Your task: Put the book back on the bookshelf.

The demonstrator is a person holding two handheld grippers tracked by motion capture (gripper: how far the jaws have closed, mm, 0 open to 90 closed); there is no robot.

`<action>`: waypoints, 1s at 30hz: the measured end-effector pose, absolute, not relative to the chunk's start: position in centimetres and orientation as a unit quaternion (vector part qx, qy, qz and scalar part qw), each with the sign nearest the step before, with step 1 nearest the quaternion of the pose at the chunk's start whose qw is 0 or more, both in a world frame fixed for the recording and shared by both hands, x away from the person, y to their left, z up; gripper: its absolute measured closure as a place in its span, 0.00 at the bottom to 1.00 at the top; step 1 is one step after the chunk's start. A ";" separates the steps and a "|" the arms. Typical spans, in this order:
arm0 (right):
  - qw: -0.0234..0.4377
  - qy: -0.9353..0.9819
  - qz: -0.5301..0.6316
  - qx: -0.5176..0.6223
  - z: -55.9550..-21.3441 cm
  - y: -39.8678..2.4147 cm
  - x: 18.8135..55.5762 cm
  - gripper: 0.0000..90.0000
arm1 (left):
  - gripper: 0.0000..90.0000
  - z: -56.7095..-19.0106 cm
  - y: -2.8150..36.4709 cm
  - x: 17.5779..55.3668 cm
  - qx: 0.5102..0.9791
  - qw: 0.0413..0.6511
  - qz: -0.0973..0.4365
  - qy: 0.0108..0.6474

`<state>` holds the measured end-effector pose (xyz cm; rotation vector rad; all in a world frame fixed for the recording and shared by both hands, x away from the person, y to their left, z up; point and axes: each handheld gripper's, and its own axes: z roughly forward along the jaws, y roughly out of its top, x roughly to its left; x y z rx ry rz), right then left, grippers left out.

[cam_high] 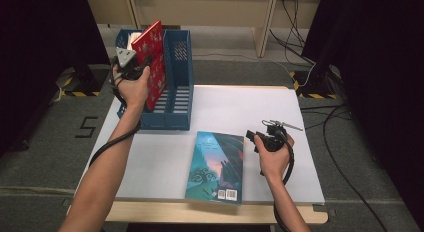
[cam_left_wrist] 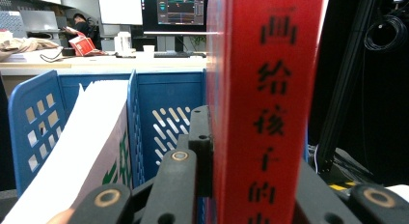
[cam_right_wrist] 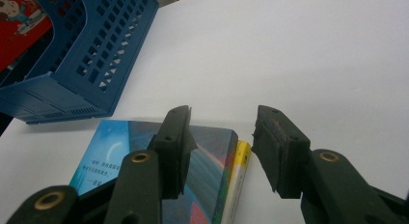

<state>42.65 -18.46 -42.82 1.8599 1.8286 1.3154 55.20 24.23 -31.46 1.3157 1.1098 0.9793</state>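
Note:
A red book (cam_high: 154, 49) stands upright and tilted over the blue file rack (cam_high: 179, 94), with my left gripper (cam_high: 136, 68) shut on its edge. In the left gripper view the red book's spine (cam_left_wrist: 267, 113) with black characters sits between the jaws of the left gripper (cam_left_wrist: 253, 156). A teal picture book (cam_high: 217, 164) lies flat on the white table (cam_high: 240, 107). Just to its right my right gripper (cam_high: 256, 137) stands open. In the right gripper view the right gripper (cam_right_wrist: 222, 142) hovers over the teal book's corner (cam_right_wrist: 125, 147) without touching it.
A white sheaf or booklet (cam_left_wrist: 91, 137) leans in the rack's left slot (cam_left_wrist: 36, 122). The rack (cam_right_wrist: 87, 55) stands at the table's far left corner. Cables (cam_high: 320, 112) lie on the floor to the right of the table.

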 end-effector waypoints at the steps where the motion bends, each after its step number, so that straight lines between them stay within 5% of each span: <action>1: 0.108 0.621 0.448 0.634 -42.8 -18.4 42.6 0.63 | 0.88 -31.5 24.2 55.3 0.555 0.548 0.414 0.469; 30: 0.110 0.617 0.449 0.637 -43.2 -19.1 42.6 0.63 | 0.88 -34.8 23.3 57.7 0.552 0.534 0.410 0.492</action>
